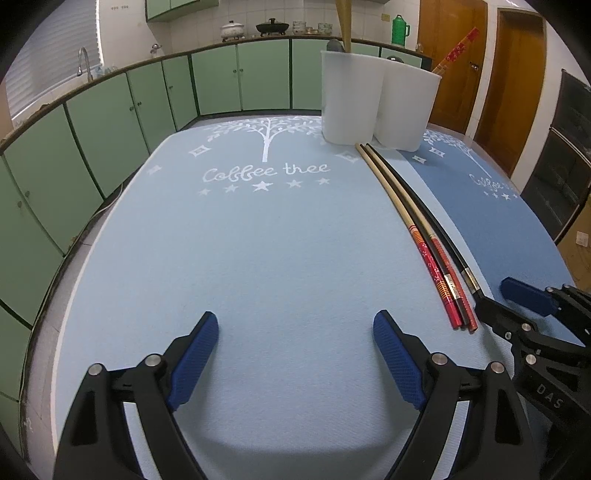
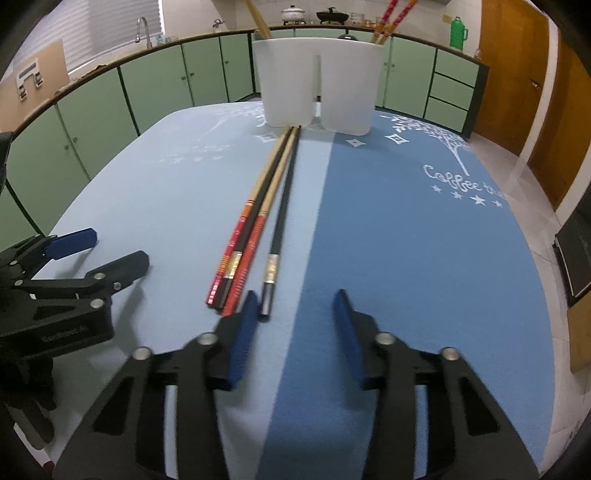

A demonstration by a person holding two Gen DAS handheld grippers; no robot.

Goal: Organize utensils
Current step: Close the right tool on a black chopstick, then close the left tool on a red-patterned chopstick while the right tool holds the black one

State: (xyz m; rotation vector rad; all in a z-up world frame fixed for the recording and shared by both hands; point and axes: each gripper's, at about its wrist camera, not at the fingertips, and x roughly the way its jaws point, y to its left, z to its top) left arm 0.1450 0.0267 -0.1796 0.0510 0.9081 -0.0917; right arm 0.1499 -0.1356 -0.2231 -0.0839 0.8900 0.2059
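Observation:
Several chopsticks (image 1: 424,236) lie side by side on the light blue mat, tips toward a white two-part utensil holder (image 1: 373,99). They show in the right wrist view as chopsticks (image 2: 255,221) below the holder (image 2: 317,88), which has chopsticks and a wooden utensil standing in it. A black chopstick (image 2: 280,210) lies on their right. My left gripper (image 1: 295,350) is open and empty, left of the chopsticks' near ends. My right gripper (image 2: 295,325) is open, its left finger just beside the black chopstick's near end.
A light blue mat (image 1: 240,258) and a darker blue mat (image 2: 406,240) cover the table. Green cabinets (image 1: 147,99) run along the far side with pots and a green flask (image 1: 400,29) on the counter. Wooden doors (image 1: 517,74) stand at the right.

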